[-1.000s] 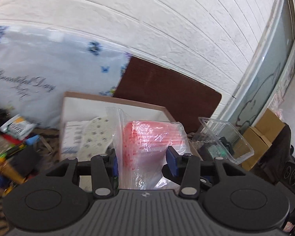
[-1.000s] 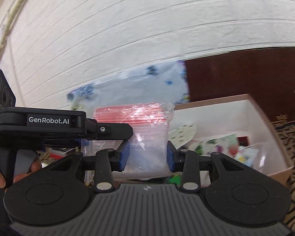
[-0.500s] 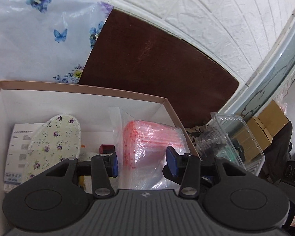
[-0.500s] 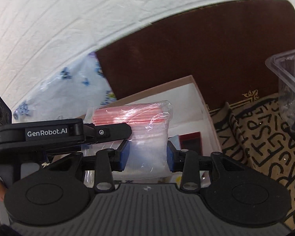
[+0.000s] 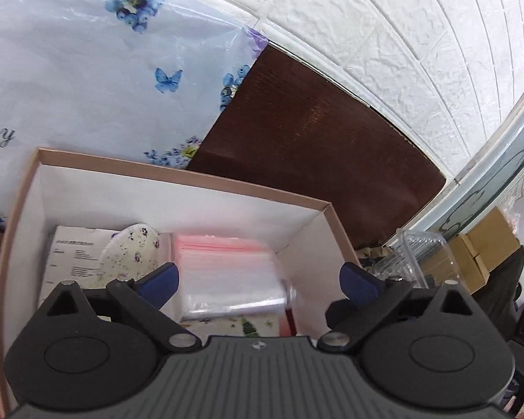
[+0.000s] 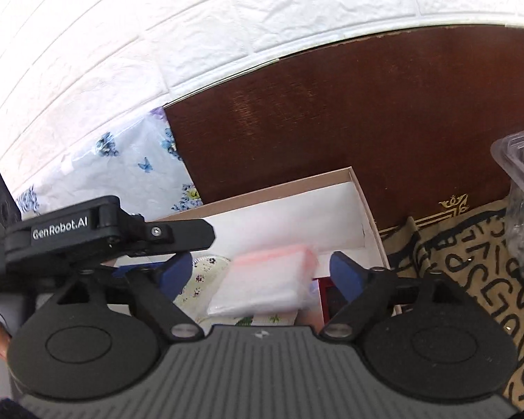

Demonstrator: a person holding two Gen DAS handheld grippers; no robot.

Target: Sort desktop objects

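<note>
A clear plastic bag of zip bags with a pink-red top lies inside the open cardboard box, blurred as if dropping. It also shows in the right wrist view. My left gripper is open above the box, with the bag between and below its jaws. My right gripper is open too, just over the same bag. The left gripper's body shows at the left of the right wrist view. The box holds a floral oval piece and a printed paper.
A dark brown board and a floral plastic sheet lean on the white brick wall behind the box. A clear plastic container stands to the right of the box on a patterned cloth. Brown cartons sit further right.
Both grippers were shut on the bag and carried it over the box. Both have opened and the bag has dropped into the box.
</note>
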